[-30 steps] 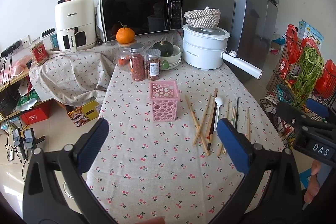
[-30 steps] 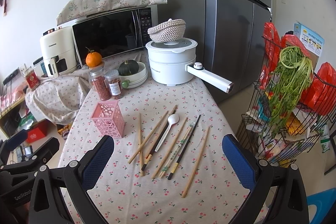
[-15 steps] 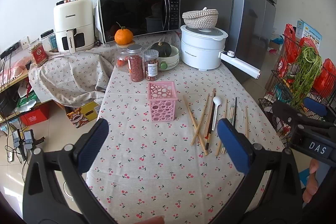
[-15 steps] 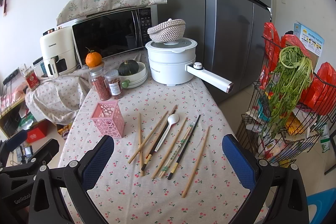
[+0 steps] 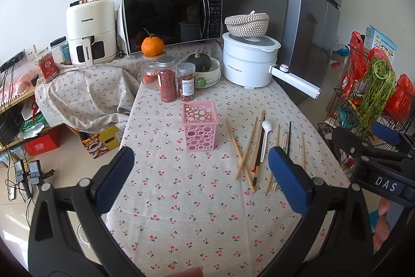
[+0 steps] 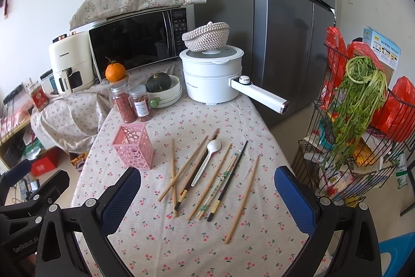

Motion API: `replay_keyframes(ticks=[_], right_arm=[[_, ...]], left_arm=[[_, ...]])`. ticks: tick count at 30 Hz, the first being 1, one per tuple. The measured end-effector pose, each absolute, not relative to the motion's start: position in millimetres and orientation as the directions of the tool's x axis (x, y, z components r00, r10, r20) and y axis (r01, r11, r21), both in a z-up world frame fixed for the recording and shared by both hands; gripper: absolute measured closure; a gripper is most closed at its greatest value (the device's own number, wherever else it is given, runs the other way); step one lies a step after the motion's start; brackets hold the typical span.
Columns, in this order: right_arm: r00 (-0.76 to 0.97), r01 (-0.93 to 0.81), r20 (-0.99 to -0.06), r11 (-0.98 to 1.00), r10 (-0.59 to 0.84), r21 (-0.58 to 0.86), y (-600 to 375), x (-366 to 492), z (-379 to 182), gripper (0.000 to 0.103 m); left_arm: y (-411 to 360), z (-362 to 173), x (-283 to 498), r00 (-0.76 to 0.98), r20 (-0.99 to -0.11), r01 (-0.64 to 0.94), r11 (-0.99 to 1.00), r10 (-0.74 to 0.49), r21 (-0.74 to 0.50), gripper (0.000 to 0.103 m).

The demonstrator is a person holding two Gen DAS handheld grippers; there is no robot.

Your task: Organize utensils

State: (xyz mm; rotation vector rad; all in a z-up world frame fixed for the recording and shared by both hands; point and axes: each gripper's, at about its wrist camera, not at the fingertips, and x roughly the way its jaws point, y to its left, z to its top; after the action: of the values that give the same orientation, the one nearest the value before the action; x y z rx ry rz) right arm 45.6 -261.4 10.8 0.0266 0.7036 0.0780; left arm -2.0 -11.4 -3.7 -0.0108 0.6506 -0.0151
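A pink perforated utensil holder (image 5: 199,128) (image 6: 134,149) stands upright and empty on the cherry-print tablecloth (image 5: 197,194). To its right lie several loose chopsticks (image 5: 243,152) (image 6: 207,173), wooden and dark, with a white spoon (image 5: 265,139) (image 6: 207,160) among them. My left gripper (image 5: 199,173) hovers open above the near table, in front of the holder. My right gripper (image 6: 207,191) is open too, above the near ends of the chopsticks, and shows at the right edge of the left wrist view (image 5: 376,147). Nothing is held.
Two spice jars (image 5: 176,81), a glass jar topped by an orange (image 5: 152,46), a bowl with a squash (image 5: 205,66) and a white electric pot (image 5: 250,61) with a long handle crowd the far table. Microwave (image 5: 171,17) and fridge (image 6: 285,17) behind. A wire rack with greens (image 6: 363,105) stands right.
Both grippers stay open. The left wrist view has drifted back slightly, so the holder and chopsticks sit a little higher in it. The right view is nearly unchanged.
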Motion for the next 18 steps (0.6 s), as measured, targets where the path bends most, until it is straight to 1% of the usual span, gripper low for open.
replay_keyframes(ticks=[18], right_arm=[[0.759,-0.059,-0.646,0.997,0.078,0.051,-263.0,46.4,10.7,0.000]], left_arm=[[-11.1,-4.5,-2.6,0.796,-0.606,0.010,1.000,-0.018,-0.016,0.000]])
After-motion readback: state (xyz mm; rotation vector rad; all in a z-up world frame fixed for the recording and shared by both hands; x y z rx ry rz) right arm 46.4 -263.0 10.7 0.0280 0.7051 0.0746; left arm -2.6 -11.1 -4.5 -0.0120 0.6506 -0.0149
